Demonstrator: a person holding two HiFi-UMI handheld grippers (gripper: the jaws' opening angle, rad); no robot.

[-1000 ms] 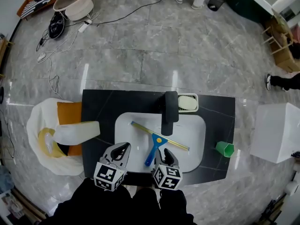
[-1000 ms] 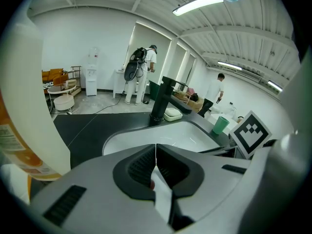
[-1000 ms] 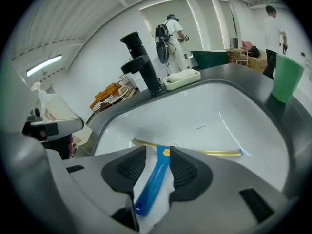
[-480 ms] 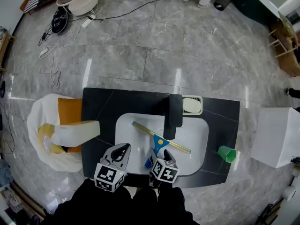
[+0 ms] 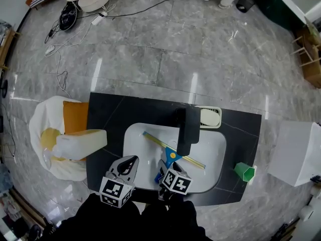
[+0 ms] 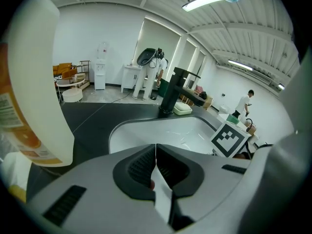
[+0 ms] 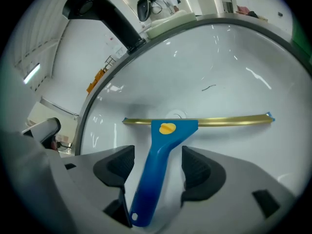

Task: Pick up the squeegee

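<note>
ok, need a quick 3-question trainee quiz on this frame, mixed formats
1. True or false: the right gripper is clamped on the squeegee.
2. Where does the squeegee lie? A) on the black counter B) in the white sink C) on the floor
3. Fill in: the left gripper has its jaws ____.

Key:
1. False. The blue handle stands between open jaws, and the pads are not pressing on it.
2. B
3. shut
</note>
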